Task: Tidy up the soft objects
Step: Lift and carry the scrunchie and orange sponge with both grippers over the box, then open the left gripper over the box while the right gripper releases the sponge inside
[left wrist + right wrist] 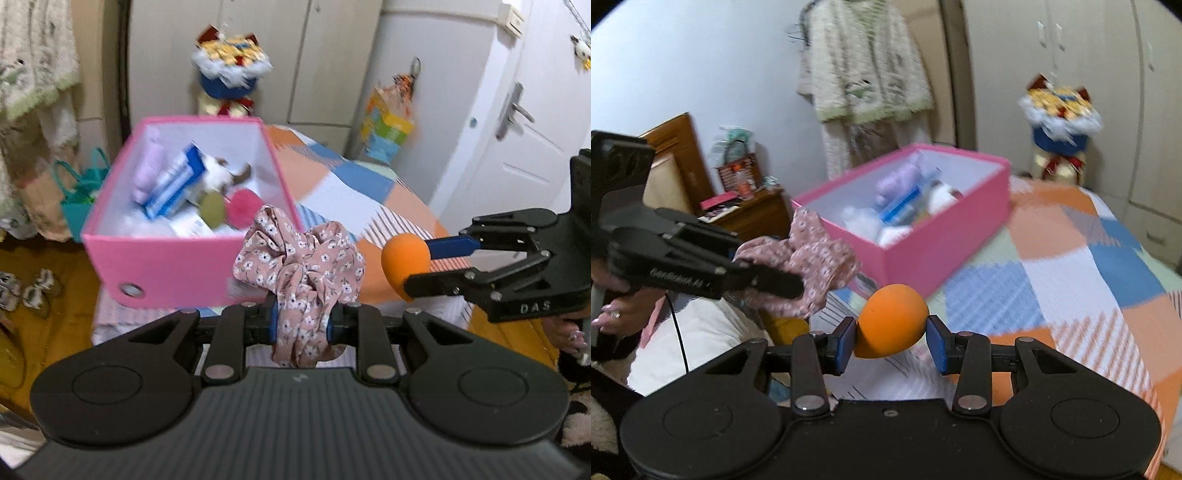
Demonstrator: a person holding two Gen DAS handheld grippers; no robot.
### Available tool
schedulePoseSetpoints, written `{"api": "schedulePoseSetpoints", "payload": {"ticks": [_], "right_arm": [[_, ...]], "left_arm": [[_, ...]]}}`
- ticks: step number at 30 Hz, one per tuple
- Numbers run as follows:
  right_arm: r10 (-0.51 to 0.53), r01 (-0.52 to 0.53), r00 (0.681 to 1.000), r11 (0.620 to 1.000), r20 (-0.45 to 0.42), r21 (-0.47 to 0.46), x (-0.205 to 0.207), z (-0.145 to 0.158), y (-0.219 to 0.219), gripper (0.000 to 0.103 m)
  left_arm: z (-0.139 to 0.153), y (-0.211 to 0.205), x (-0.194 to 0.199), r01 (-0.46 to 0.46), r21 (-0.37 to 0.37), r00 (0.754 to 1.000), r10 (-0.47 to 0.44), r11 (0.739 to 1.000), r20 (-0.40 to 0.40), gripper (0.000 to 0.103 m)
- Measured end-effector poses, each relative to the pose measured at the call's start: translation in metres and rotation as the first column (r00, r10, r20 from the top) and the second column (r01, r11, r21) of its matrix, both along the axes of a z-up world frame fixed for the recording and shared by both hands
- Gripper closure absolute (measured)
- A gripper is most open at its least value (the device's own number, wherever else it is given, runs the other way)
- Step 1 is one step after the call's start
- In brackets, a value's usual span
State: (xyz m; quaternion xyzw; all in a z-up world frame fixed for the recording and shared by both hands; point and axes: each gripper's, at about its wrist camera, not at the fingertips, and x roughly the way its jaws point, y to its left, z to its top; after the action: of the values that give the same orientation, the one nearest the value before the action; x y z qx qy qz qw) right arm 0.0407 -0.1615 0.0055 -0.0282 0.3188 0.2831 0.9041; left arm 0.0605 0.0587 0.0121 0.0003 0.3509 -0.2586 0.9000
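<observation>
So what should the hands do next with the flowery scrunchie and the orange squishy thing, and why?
Probably carry the scrunchie forward over the pink box and let go. The left gripper is shut on it just short of the box's near wall, and the box is open. The right gripper holds the orange sponge farther away.

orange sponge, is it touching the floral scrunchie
Apart. The left wrist view shows patchwork bedding between the floral scrunchie, held in the left tongs, and the orange sponge, held in the right tongs.
</observation>
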Motion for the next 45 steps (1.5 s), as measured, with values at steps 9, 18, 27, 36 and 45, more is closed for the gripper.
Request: {"api": "schedulePoseSetpoints", "payload": {"ticks": [9,18,27,36,45], "right_arm": [[0.055,-0.056,0.995,0.998,0.079,0.005,0.037,0.023,0.038,0.057],[0.008,0.007,0.986,0.996,0.165,-0.090,0.109,0.025,0.063,0.057],[-0.050,0.070,0.989,0.986,0.139,-0.148,0.189,0.011,0.073,0.057],[-0.083,0.106,0.990,0.973,0.116,-0.203,0.224,-0.006,0.076,0.057],[-0.108,0.122,0.991,0.969,0.078,-0.213,0.248,-0.020,0.072,0.055]], "left_arm": [[0.018,0.020,0.043,-0.011,-0.019,1.000,0.012,1.000,0.025,0.082],[0.018,0.023,0.125,-0.013,-0.043,1.000,0.014,0.999,0.019,0.082],[0.004,0.011,0.215,-0.043,-0.048,0.998,0.041,0.998,-0.044,0.082],[-0.012,-0.010,0.269,-0.052,-0.011,0.996,0.051,0.999,-0.074,0.082],[-0.029,-0.022,0.297,-0.088,-0.006,0.988,0.087,0.996,-0.130,0.074]]}}
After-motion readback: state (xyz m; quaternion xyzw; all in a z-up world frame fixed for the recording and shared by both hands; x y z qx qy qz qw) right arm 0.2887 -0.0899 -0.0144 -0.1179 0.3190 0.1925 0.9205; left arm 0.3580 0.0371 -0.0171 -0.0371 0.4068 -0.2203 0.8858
